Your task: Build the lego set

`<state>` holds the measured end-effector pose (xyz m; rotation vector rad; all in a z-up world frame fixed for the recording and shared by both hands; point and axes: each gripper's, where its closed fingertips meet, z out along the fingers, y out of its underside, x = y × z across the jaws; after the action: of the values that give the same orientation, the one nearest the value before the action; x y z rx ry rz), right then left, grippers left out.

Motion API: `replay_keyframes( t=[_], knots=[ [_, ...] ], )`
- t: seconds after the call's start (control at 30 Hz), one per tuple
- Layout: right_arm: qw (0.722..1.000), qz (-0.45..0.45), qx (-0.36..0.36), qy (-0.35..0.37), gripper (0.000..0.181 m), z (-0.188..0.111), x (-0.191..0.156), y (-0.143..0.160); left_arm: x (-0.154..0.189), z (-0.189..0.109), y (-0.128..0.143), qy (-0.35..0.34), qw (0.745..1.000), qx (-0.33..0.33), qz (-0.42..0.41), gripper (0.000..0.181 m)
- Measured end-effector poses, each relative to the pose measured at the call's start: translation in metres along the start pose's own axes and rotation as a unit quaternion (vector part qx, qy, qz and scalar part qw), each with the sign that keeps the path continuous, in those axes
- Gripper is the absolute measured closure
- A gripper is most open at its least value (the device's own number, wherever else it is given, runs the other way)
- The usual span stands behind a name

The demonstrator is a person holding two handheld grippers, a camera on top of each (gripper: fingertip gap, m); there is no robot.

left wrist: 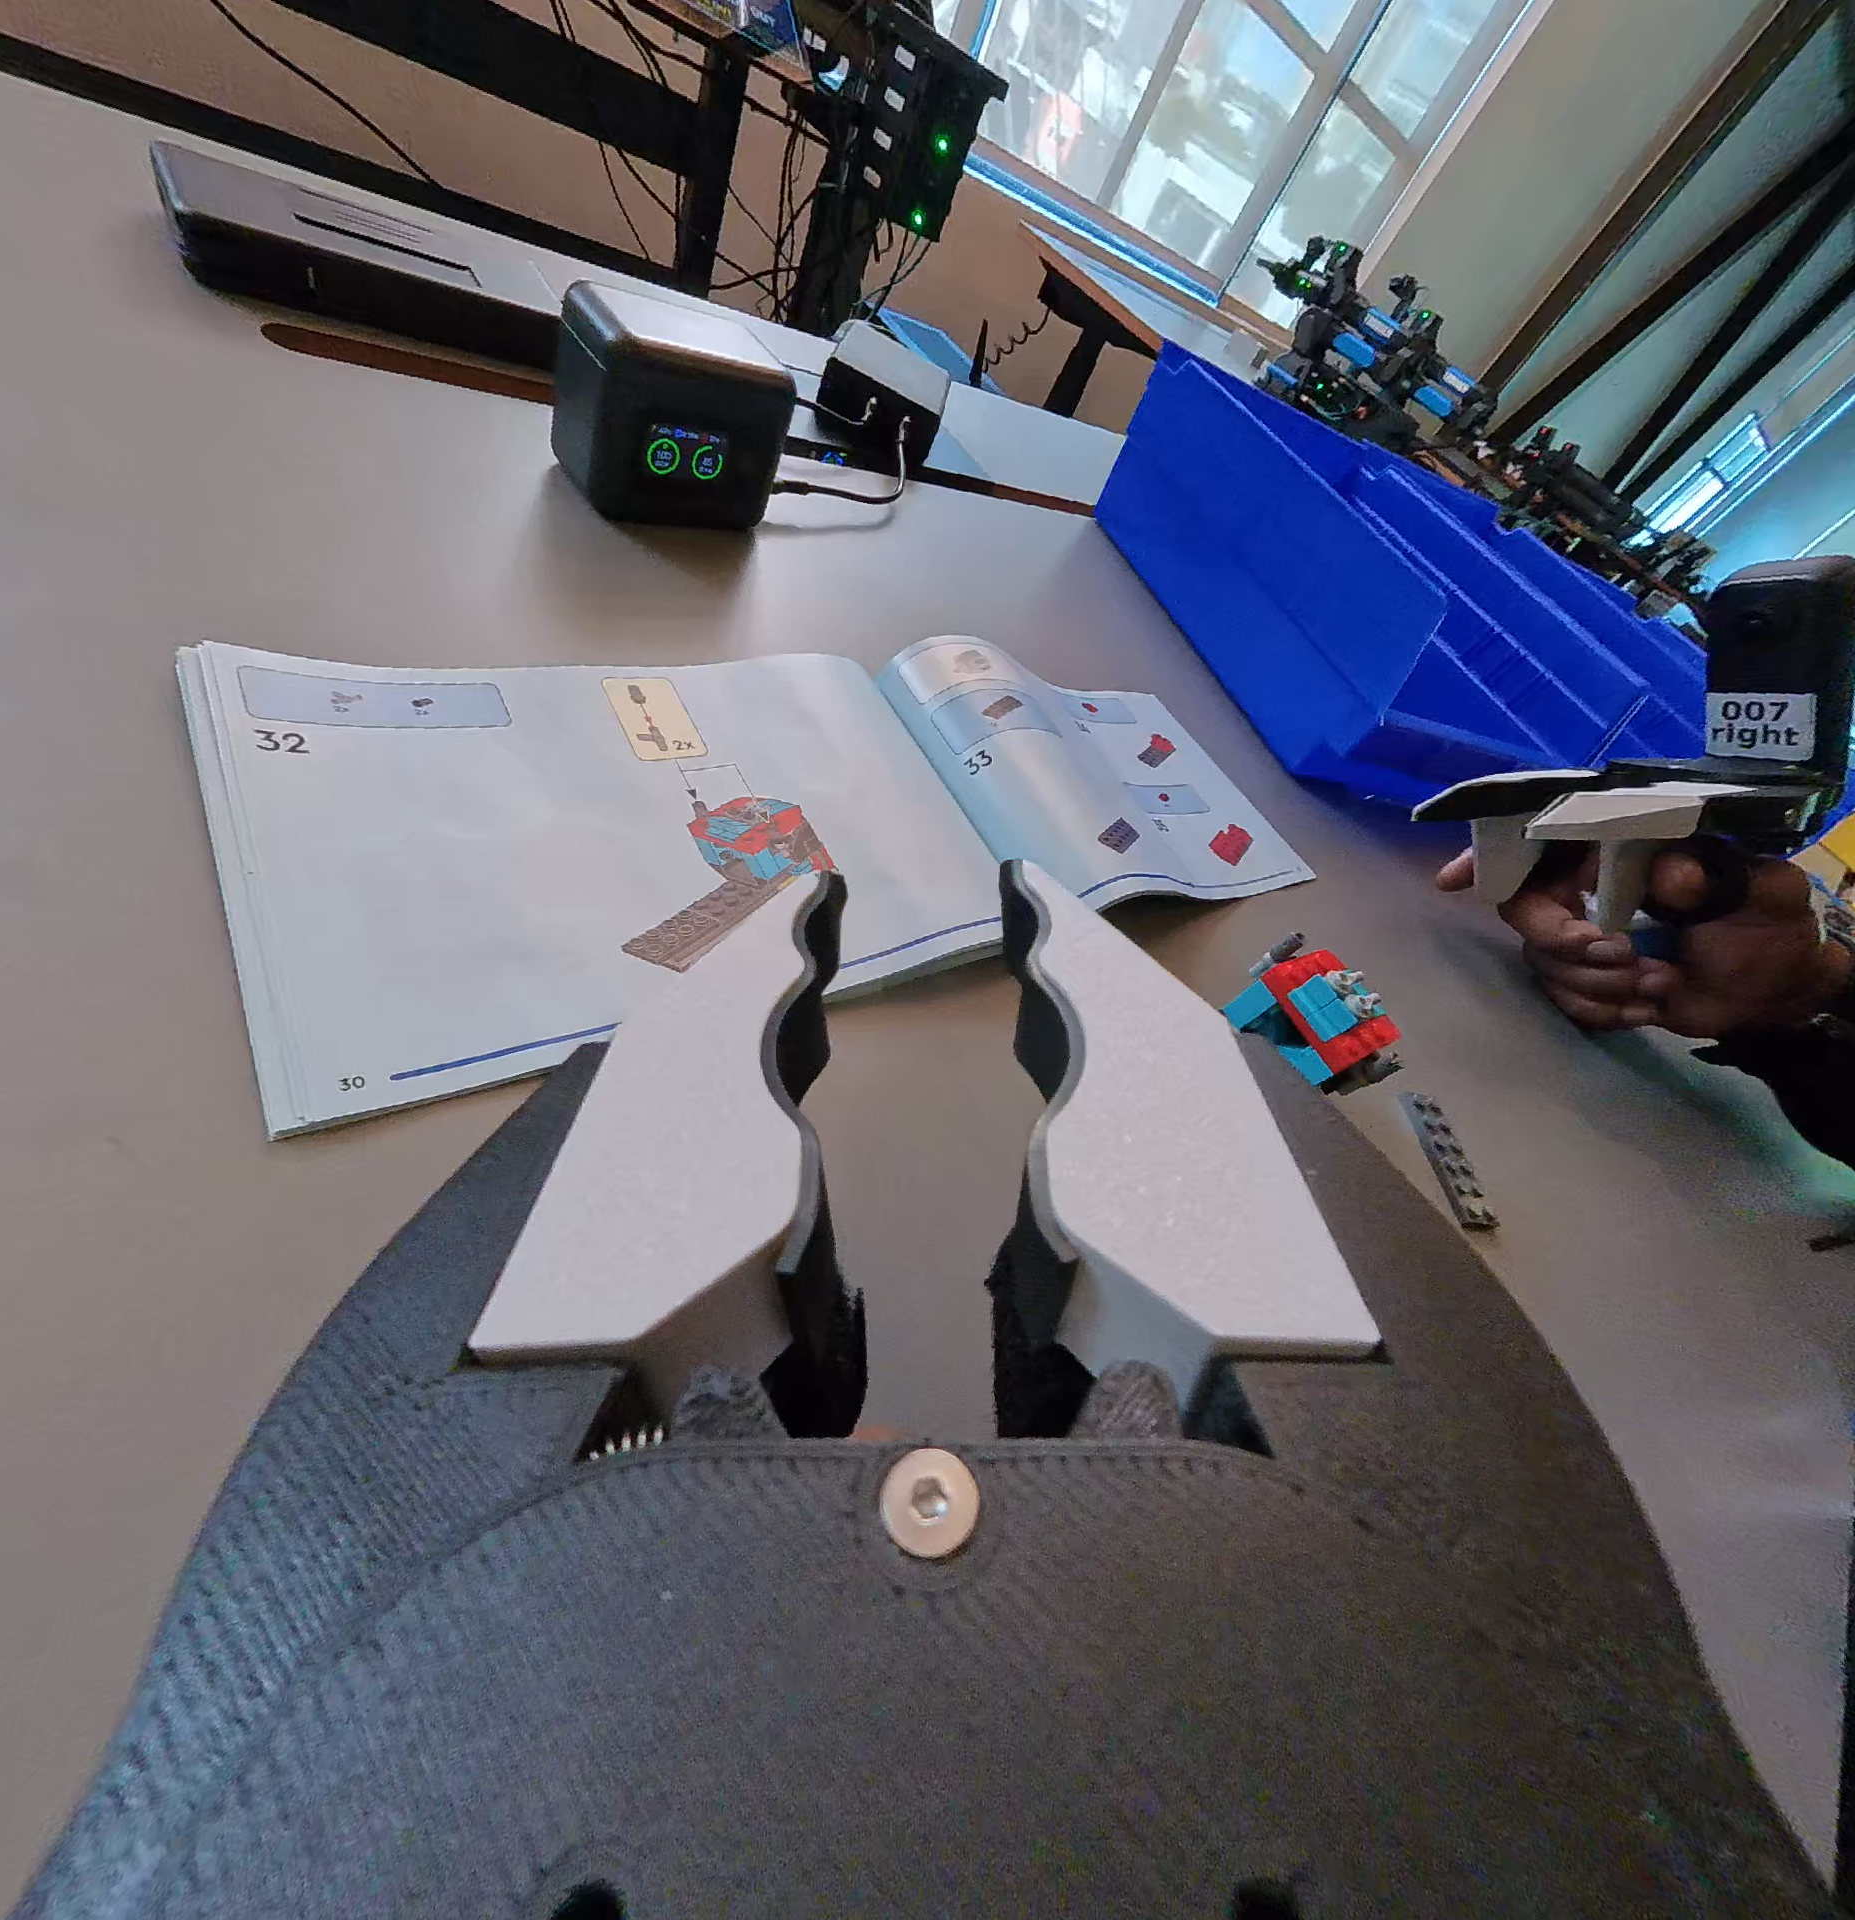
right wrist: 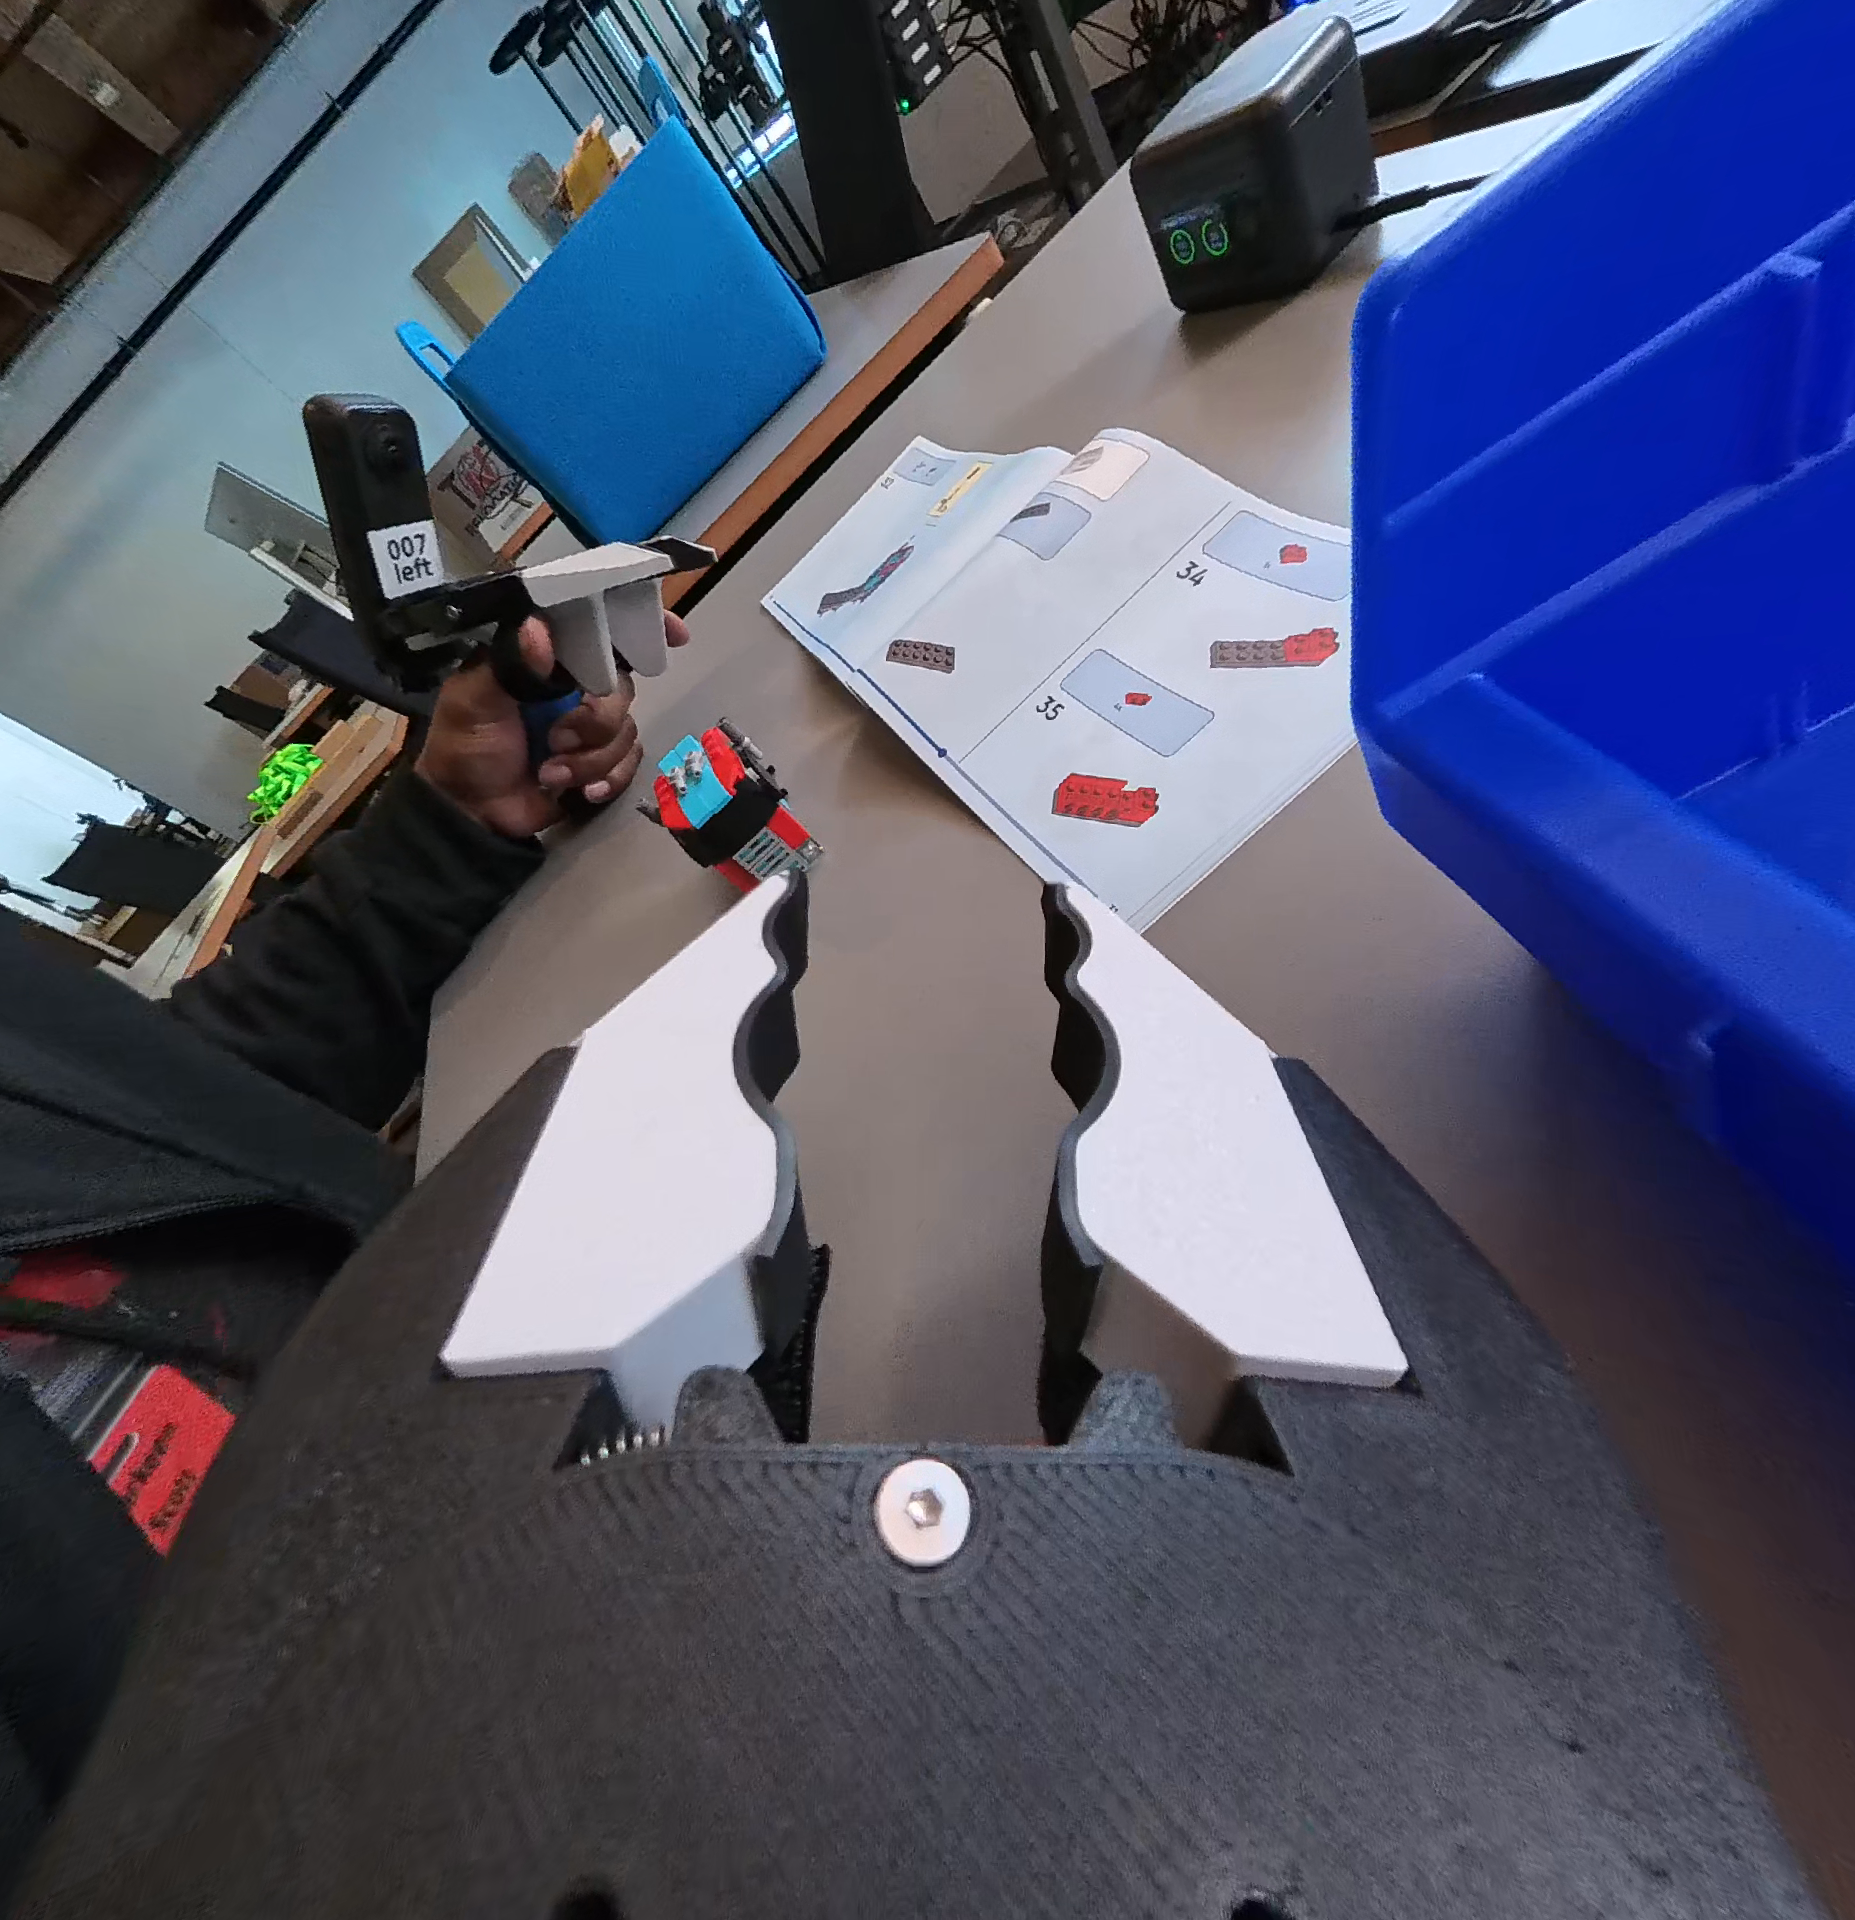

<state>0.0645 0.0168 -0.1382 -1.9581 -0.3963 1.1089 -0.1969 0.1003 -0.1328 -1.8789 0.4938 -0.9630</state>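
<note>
A small red, teal and black lego build [left wrist: 1316, 1013] lies on the grey table, just right of my left gripper [left wrist: 921, 883], which is open and empty above the front edge of the open instruction booklet [left wrist: 549, 831]. A dark grey studded plate [left wrist: 1448, 1158] lies beside the build. In the right wrist view the build [right wrist: 731, 805] sits just ahead and left of my right gripper [right wrist: 923, 896], which is open and empty. The booklet [right wrist: 1089, 644] lies ahead of it. Each gripper shows in the other's view, held in a hand: the right gripper [left wrist: 1463, 808] and the left gripper [right wrist: 684, 556].
Blue plastic bins [left wrist: 1349, 582] line the table's right side and stand close to my right gripper [right wrist: 1650, 582]. A black power unit [left wrist: 668, 416] with a lit screen and cables stands behind the booklet. A blue bag [right wrist: 632, 343] stands at the far left edge. The gap from one gripper's tips to the other's is roughly 30 cm. My right gripper's tips are some 12 cm from the dark grey studded plate [left wrist: 1448, 1158].
</note>
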Motion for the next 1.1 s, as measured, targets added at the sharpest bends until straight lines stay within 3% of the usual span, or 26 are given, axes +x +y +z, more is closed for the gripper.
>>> replay_keyframes(
  t=[1.1],
  knots=[
    [1.0,0.006,0.0,-0.016,0.139,0.0003,-0.0026,0.0,-0.0005,-0.0033,-0.0044,0.017,1.0,0.015,-0.022,0.15]
  ],
)
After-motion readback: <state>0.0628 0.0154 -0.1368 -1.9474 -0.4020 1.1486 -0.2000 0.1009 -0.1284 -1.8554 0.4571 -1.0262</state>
